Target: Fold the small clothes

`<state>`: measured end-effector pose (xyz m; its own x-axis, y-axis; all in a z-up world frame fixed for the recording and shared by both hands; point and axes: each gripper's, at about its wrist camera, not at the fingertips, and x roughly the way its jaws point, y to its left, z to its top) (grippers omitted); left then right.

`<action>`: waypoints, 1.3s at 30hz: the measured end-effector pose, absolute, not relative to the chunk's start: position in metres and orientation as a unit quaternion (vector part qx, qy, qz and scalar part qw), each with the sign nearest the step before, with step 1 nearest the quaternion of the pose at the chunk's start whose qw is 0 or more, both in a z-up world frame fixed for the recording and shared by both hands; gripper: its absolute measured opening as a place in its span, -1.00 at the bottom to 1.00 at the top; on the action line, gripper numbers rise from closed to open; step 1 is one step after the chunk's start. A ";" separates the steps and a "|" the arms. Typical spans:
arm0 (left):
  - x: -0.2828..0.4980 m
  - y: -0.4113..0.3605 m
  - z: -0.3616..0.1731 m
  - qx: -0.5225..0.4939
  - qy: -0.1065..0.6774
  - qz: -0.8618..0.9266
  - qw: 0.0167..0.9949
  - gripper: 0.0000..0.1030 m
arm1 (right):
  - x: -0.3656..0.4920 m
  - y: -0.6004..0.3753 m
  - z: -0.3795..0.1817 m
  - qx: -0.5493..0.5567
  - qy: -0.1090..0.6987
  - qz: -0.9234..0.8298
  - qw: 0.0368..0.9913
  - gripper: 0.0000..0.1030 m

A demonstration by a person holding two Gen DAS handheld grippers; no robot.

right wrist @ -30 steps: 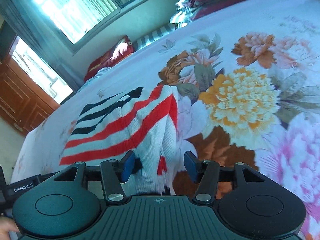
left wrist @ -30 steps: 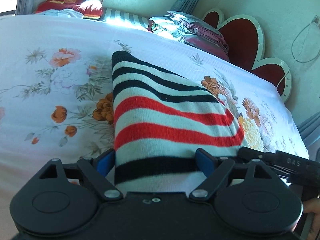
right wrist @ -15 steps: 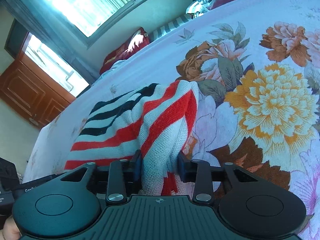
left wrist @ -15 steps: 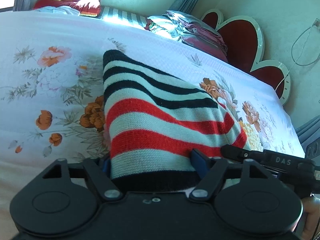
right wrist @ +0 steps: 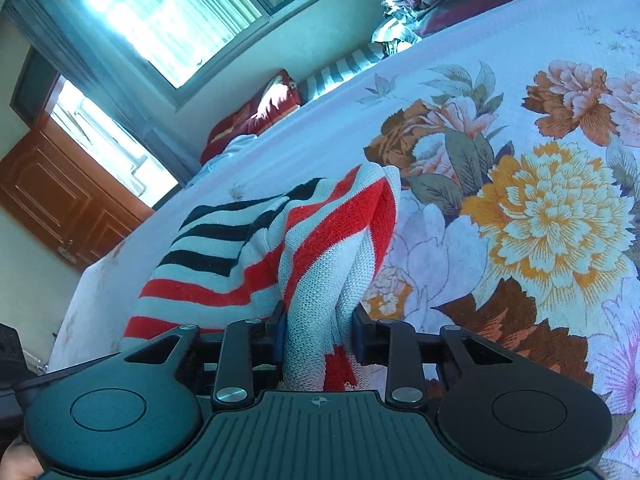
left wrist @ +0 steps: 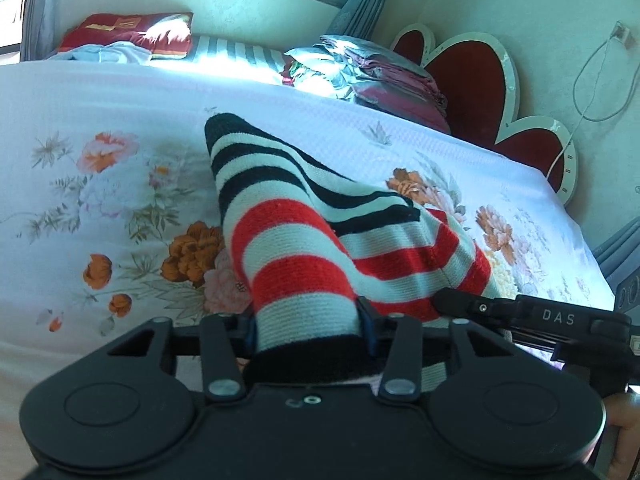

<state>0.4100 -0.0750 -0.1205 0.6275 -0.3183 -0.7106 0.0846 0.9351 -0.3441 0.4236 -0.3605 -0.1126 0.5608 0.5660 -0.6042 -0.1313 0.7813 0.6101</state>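
A small knitted garment [left wrist: 288,248] with red, black and white stripes lies on the flowered bedsheet [left wrist: 120,220]. In the left wrist view my left gripper [left wrist: 308,320] is closing on its near hem, and the knit bunches up between the blue pads. In the right wrist view the same garment [right wrist: 240,264] is pinched at its right edge by my right gripper [right wrist: 319,328], whose jaws are still closing on a gathered fold. The left wrist view also shows a black finger [left wrist: 472,306] of the right gripper at the garment's right side.
A red heart-shaped headboard [left wrist: 472,76] stands at the far right. A pile of folded bedding [left wrist: 380,76] and a red pillow [left wrist: 132,32] lie along the bed's far side. A wooden door [right wrist: 52,200] and a bright window [right wrist: 180,12] are beyond the bed.
Both grippers' jaws have closed in on the garment. The flat near hem is now bunched into a ridge between the left pads, and the right edge is gathered between the right pads.
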 end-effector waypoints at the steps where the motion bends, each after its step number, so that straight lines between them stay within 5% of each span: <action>1: 0.409 -0.075 -0.118 -0.140 0.415 -0.115 0.892 -0.20 | 0.422 -0.360 -0.110 0.260 0.419 0.207 0.845 -0.41; 14: 0.370 -0.022 -0.079 -0.141 0.391 -0.112 0.903 -0.24 | 0.396 -0.300 -0.064 0.275 0.393 0.256 0.839 -0.41; 39: 0.334 0.310 -0.081 -0.156 0.362 -0.071 0.916 -0.24 | 0.381 0.044 -0.077 0.264 0.393 0.296 0.830 -0.41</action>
